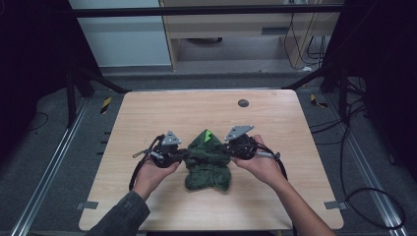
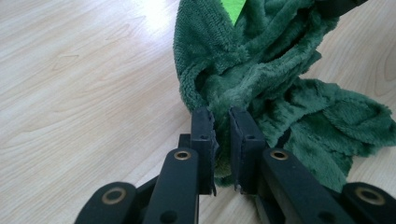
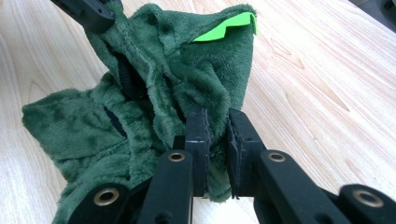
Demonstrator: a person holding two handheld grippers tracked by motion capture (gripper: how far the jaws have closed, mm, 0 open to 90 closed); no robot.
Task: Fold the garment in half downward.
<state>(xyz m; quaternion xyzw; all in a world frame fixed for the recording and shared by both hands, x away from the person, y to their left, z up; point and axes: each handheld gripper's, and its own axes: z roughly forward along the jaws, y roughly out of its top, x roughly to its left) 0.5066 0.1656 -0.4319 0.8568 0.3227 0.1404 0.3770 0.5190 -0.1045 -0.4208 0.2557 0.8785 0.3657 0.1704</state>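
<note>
Small dark-green fleece garment with bright-green tab (image 1: 207,160) at worktop (image 1: 147,113) centre, pinched from both sides: left gripper (image 2: 220,122) and right gripper (image 3: 216,122) each clenched on plush fold. Likely light, limp, compressible; edges and seams best hold.

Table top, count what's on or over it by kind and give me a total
Green fleece garment: 1
Grippers, each clamped on the garment: 2, left gripper and right gripper
Dark round spot in the table: 1
Total: 4
</note>
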